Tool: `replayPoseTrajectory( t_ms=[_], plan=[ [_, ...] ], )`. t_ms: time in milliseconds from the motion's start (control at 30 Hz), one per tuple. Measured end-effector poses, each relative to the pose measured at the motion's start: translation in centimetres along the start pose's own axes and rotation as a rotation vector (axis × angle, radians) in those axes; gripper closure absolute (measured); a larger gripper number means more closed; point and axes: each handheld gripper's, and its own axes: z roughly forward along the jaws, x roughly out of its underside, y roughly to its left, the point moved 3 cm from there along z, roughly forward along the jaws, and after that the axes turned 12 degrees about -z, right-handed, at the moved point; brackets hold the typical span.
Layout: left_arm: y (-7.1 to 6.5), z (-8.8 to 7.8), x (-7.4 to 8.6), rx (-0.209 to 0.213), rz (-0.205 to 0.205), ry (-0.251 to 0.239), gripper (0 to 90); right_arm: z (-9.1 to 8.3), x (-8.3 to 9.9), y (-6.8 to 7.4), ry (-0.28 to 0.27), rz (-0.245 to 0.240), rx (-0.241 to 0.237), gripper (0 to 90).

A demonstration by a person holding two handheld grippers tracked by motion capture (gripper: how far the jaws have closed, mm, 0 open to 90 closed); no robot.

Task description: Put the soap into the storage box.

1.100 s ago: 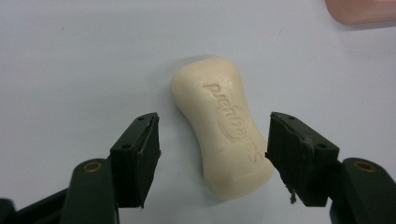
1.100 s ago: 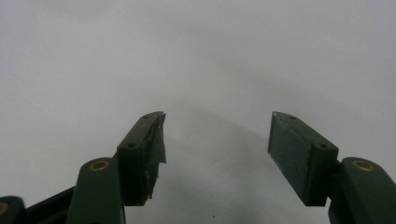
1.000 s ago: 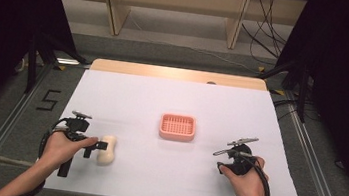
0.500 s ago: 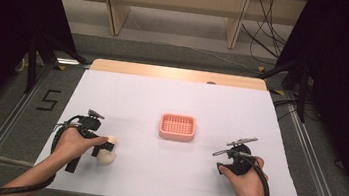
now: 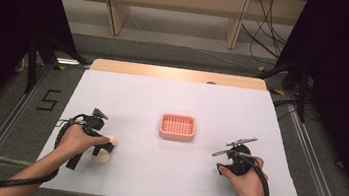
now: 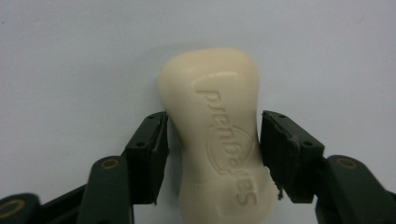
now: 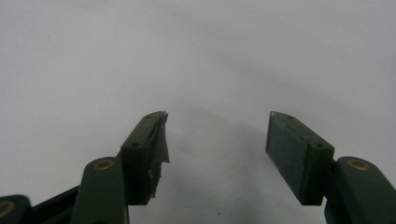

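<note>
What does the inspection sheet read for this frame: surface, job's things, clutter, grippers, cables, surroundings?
Surface: white table top, wooden strip at its far edge.
Job's things: cream soap bar lying flat near the left front; pink slotted soap dish at the centre, nothing in it.
Clutter: nothing seen.
Grippers: left gripper has just been closing, its pads meet the bar's narrow waist on both sides; right gripper open over bare table, nothing between its jaws.
Cables: one black cable loops from each gripper; loose cables on the floor beyond the table.
Surroundings: grey floor, wooden shelf frame, black curtains, a taped 5.
</note>
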Motion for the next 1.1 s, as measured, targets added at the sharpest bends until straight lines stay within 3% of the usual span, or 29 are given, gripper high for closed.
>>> replayPoseTrajectory(
  t_ms=[133, 167, 367, 467, 500, 533, 700, 733, 800, 867, 1000, 1100],
  plan=[
    [-0.33, 0.26, 0.01, -0.013, -0.012, 0.017, 46.0, 0.08, -0.05, 0.05, 0.001, -0.001, 0.001, 39.0],
    [-0.28, 0.24, -0.02, -0.031, 0.026, 0.042, 46.8, 0.13, -0.04, 0.11, 0.003, -0.001, 0.0, 39.0],
    [-0.48, 0.51, -0.16, -0.059, 0.029, 0.057, 48.1, -0.01, -0.03, 0.17, 0.005, -0.008, -0.003, 39.1],
    [-0.5, 0.48, -0.2, -0.057, 0.02, 0.074, 48.0, 0.0, -0.02, 0.11, 0.004, -0.007, 0.001, 39.1],
    [-0.29, 0.4, -0.26, -0.06, 0.045, 0.096, 48.0, -0.02, 0.0, 0.22, 0.012, 0.006, -0.007, 39.0],
    [-0.41, 0.54, -0.25, -0.057, 0.025, 0.082, 47.9, 0.04, 0.03, 0.1, 0.013, -0.015, -0.008, 39.0],
    [-0.27, 0.6, -0.31, -0.064, 0.027, 0.098, 47.7, 0.04, 0.0, 0.25, 0.02, -0.004, -0.014, 39.0],
    [-0.08, 0.61, -0.29, -0.066, 0.05, 0.11, 47.7, 0.22, -0.05, 0.11, 0.002, -0.018, -0.008, 39.0],
    [-0.19, 0.75, -0.31, -0.062, 0.04, 0.099, 48.0, 0.09, -0.03, 0.28, 0.02, -0.016, -0.011, 39.0],
    [-0.04, 0.62, -0.38, -0.077, 0.078, 0.126, 48.1, 0.25, -0.11, 0.3, 0.008, -0.017, -0.005, 39.0],
    [-0.11, 0.73, -0.48, -0.075, 0.104, 0.127, 48.7, 0.22, -0.09, 0.41, 0.013, -0.027, -0.012, 39.0],
    [-0.08, 0.63, -0.57, -0.082, 0.142, 0.153, 49.0, 0.13, -0.06, 0.32, 0.016, -0.037, -0.01, 39.0]
  ],
)
